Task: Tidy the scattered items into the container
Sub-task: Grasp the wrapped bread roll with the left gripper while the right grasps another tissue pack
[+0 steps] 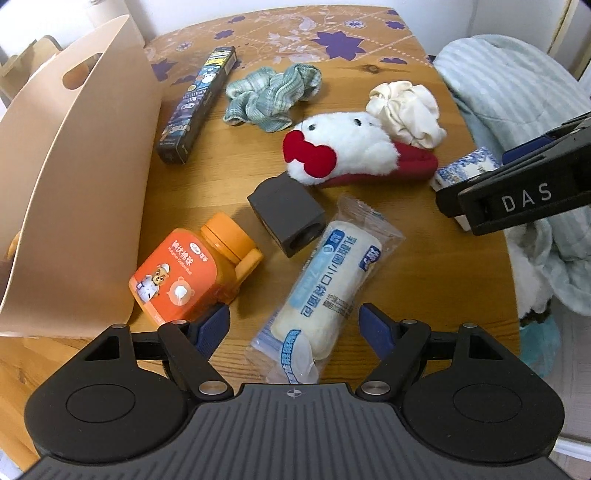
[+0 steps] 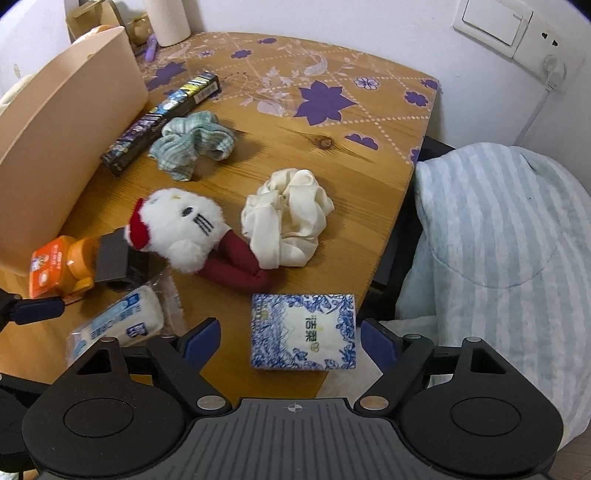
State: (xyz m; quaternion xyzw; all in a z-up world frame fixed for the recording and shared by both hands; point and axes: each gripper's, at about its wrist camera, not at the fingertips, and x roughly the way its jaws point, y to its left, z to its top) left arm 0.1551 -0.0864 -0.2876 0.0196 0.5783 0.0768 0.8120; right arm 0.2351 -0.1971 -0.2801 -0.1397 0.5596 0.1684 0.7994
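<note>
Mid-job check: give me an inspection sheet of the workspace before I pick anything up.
Surface: wooden table, floral cloth at far end.
Job's things: beige bin at left; loose on table: orange bottle, grey block, snack pack, plush slipper, cream cloth, green cloth, long box, tissue pack.
Clutter: paper roll behind bin.
Grippers: left gripper open over snack pack; right gripper open around tissue pack.
Cables: white cord from wall socket.
Surroundings: striped blanket on chair, right.

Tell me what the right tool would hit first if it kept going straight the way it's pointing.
Most likely the blue-and-white tissue pack, which lies directly between the open right tool fingers; depth is hard to judge.
</note>
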